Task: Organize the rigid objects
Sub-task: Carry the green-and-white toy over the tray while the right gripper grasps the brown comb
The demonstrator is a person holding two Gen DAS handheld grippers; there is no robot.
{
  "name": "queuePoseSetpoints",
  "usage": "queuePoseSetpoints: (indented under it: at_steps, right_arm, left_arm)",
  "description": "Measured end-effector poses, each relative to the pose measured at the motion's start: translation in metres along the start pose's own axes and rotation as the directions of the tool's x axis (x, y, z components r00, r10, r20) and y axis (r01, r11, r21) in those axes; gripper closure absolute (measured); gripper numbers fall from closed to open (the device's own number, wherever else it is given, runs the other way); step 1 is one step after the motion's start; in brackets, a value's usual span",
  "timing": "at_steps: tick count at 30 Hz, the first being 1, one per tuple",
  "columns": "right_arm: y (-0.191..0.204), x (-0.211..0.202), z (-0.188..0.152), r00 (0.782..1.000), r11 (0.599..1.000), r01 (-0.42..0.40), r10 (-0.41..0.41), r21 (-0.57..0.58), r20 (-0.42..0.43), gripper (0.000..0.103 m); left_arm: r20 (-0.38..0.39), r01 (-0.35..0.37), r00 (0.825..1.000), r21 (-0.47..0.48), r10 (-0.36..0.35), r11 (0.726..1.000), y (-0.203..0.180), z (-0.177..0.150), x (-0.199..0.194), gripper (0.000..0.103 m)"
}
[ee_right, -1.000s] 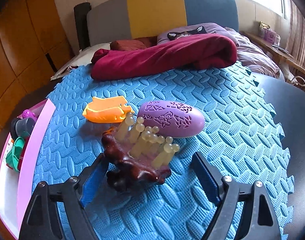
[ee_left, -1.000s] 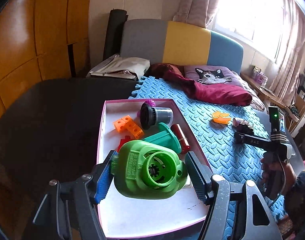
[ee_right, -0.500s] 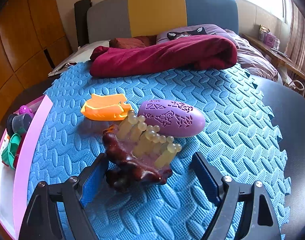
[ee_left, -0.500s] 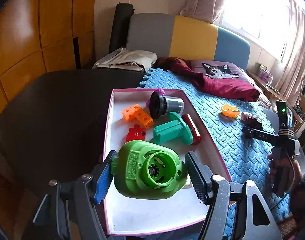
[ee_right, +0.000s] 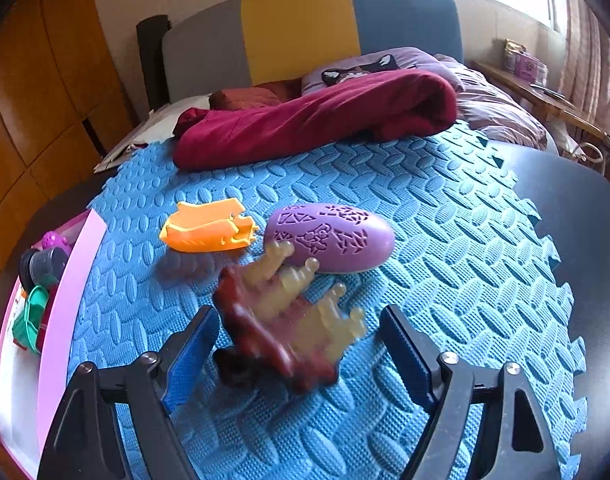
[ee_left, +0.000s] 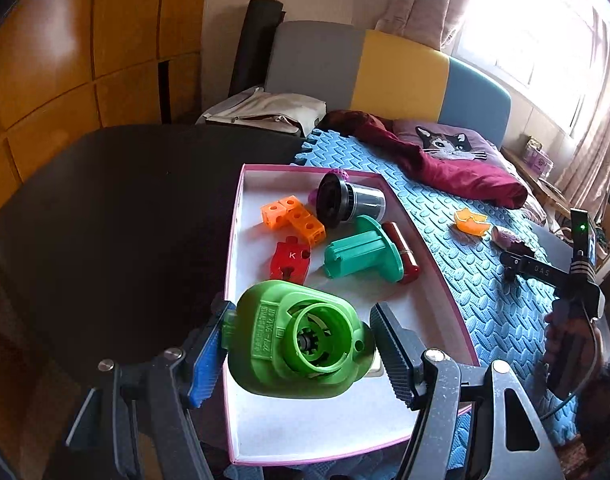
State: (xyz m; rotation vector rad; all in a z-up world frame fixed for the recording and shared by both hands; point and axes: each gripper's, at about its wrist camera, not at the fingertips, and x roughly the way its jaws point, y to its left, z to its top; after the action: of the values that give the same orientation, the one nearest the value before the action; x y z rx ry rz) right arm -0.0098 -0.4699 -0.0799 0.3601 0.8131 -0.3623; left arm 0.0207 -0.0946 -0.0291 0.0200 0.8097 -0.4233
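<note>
Over the near end of the pink box (ee_left: 433,304), the left gripper (ee_left: 301,354) pinches a green toy (ee_left: 297,344), poised for dropping in. On the blue mat (ee_right: 445,240), right gripper (ee_right: 301,344) fingers are closing around a brown comb (ee_right: 281,328), not yet pressing.

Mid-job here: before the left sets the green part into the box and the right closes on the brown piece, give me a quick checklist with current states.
1. Left gripper holding the green housing: ok, it sits between both pads.
2. Green housing above the pink-rimmed box: ok.
3. Bare white floor in the near part of the box for a drop: ok; the teal spool and red puzzle piece lie farther back.
4. Right gripper straddling the brown spiky piece: ok, jaws closing around it.
5. Brown spiky piece steady: not ok, it is blurred.
6. Purple oval apart from the spikes: cannot tell, they overlap.
</note>
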Motion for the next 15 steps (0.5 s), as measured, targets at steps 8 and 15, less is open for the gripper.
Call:
queuePoseSetpoints:
  at_steps: [8, 15]
  right_arm:
    - [0.000, -0.005, -0.001, 0.999, 1.000, 0.024, -0.025, 0.019, 0.026, 0.021]
    - [0.005, -0.012, -0.001, 0.995, 0.998, 0.069, -0.069, 0.012, 0.068, 0.025]
  left_arm:
    - [-0.003, 0.005, 1.000, -0.011, -0.005, 1.000, 0.003, -0.001, 0.001, 0.034]
    - [-0.008, 0.005, 1.000, -0.011, -0.006, 1.000, 0.002, -0.001, 0.001, 0.034]
